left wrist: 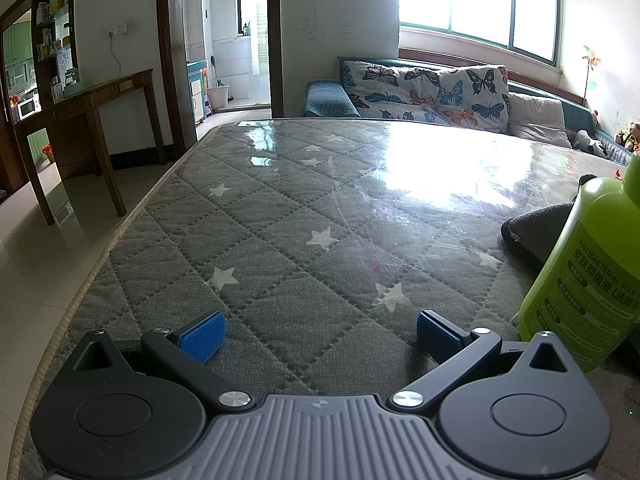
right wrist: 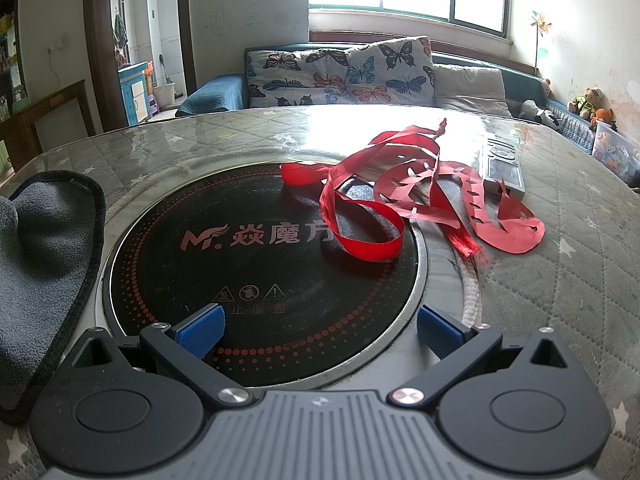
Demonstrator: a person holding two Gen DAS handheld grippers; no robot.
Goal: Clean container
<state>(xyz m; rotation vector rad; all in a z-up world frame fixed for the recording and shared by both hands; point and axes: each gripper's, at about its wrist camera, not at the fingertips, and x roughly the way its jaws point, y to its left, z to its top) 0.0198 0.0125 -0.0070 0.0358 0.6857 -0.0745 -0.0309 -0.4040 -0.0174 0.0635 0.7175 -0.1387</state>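
While both tools sit low over the quilted, star-patterned table cover [left wrist: 280, 216], we see the left gripper [left wrist: 318, 336] levelled close to the surface, its blue pads [left wrist: 204, 336] spread wide with nothing between them. Just to its right stands a green bottle of antibacterial solution [left wrist: 580, 280], upright on the table, and behind that lies a grey cloth [left wrist: 536, 232]; neither touches the tool.

In the right wrist view, the right gripper [right wrist: 320, 336] hovers at the near edge of a round black induction cooktop [right wrist: 256, 280] set into the table, its jaws likewise parted and holding nothing. The same grey cloth [right wrist: 44, 248], edged in black, rests just left of the cooktop. A tangle of red ribbon and cut red paper [right wrist: 400, 200] lies across the cooktop's far right side and onto the cover, with a remote control [right wrist: 504, 168] just beyond it. We cannot tell which item is the container meant for cleaning.
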